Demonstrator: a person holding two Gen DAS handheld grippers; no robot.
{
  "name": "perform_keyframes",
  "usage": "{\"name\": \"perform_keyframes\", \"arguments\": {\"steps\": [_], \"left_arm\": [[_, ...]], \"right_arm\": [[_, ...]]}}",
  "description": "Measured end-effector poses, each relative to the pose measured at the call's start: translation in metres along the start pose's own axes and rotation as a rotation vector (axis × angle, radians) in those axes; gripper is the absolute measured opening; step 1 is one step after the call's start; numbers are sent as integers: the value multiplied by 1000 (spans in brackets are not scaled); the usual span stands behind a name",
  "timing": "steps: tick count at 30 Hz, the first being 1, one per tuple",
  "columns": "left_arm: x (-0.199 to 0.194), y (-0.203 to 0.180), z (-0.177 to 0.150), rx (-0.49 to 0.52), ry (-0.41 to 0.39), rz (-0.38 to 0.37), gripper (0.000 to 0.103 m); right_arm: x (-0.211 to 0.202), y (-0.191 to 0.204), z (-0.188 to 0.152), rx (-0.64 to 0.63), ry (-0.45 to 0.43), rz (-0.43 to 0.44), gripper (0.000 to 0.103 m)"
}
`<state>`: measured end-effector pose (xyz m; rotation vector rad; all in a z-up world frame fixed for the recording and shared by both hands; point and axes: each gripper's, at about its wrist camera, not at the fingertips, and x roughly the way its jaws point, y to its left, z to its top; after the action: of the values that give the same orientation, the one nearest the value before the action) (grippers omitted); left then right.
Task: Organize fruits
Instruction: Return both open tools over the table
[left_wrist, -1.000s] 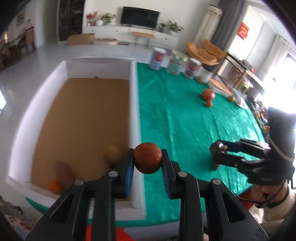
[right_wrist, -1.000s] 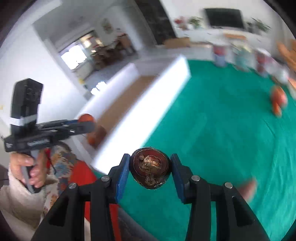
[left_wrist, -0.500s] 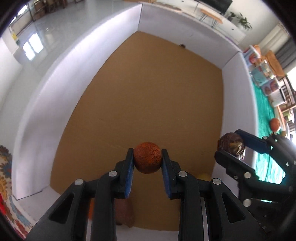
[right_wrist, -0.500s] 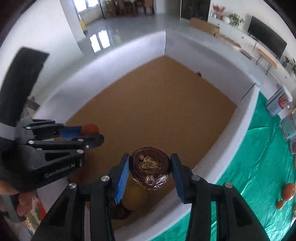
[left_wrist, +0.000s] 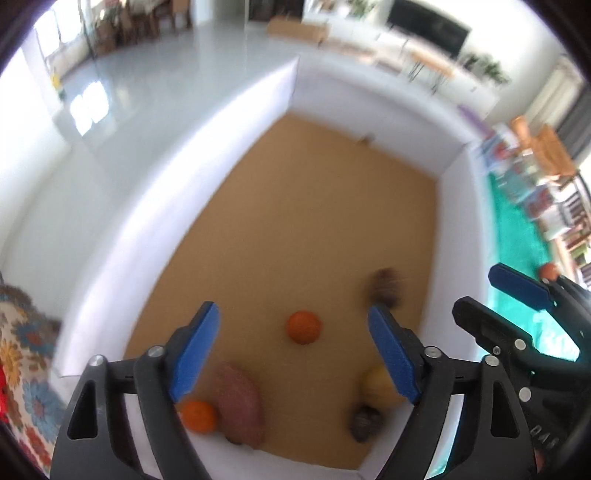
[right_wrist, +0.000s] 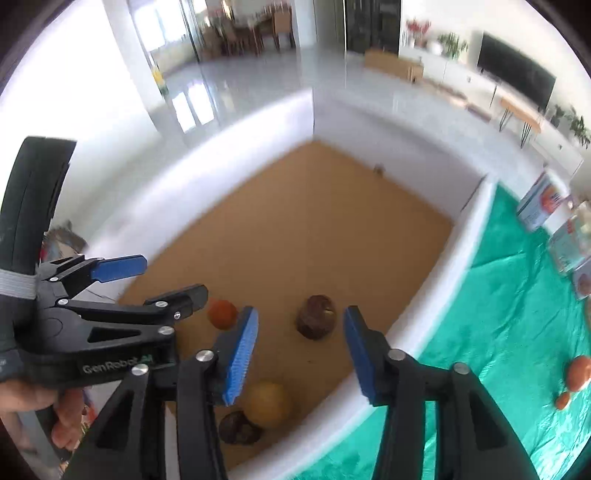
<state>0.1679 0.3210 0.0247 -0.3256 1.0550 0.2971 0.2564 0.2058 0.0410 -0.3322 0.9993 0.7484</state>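
Left wrist view: left hand-held gripper (left_wrist: 288, 350) poised over the white-walled box with a brown cardboard floor (left_wrist: 207, 206), jaws spread wide after just opening, nothing between the blue pads. Below the gap a small round orange-red fruit (left_wrist: 303, 326) lies loose on the box floor, touched by neither pad. Beyond it, blurred, a dark brown round fruit (left_wrist: 386, 288). Near the front wall: a bright orange citrus (left_wrist: 198, 416) touching a long reddish-brown sweet potato (left_wrist: 242, 402); to the right a round yellow fruit (left_wrist: 376, 380) and just beside it a second dark brown fruit (left_wrist: 365, 421). Right hand-held gripper (left_wrist: 495, 299) shows at the right edge over the box wall, jaws apart. Green cloth on the bench (left_wrist: 513, 229) runs along the box's right side. Right wrist view: right hand-held gripper's jaws have just been opening and stand apart; the dark brown round fruit sits on the cardboard between and beyond the pads, free of both. The left hand-held gripper is on the left with jaws parted, the orange-red fruit just past its tip. Two orange fruits (right_wrist: 578, 373) remain on the green cloth at the right, well apart from the box.
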Motion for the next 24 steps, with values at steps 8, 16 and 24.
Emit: {"name": "perform_keyframes", "arguments": {"steps": [8,16,24], "left_arm": [[-81,-100,-85,262,-231,-234,98],[-1,-204,-194,442,-142,-365,97],[53,-233,-229,567,-216,-238,97]], "right_arm": [[-117,-68,-129,70,-231,-79,84],[-143,-177,-375,449,-192,-431,84],[-164,-223,-494,720,-196,-585,87]]}}
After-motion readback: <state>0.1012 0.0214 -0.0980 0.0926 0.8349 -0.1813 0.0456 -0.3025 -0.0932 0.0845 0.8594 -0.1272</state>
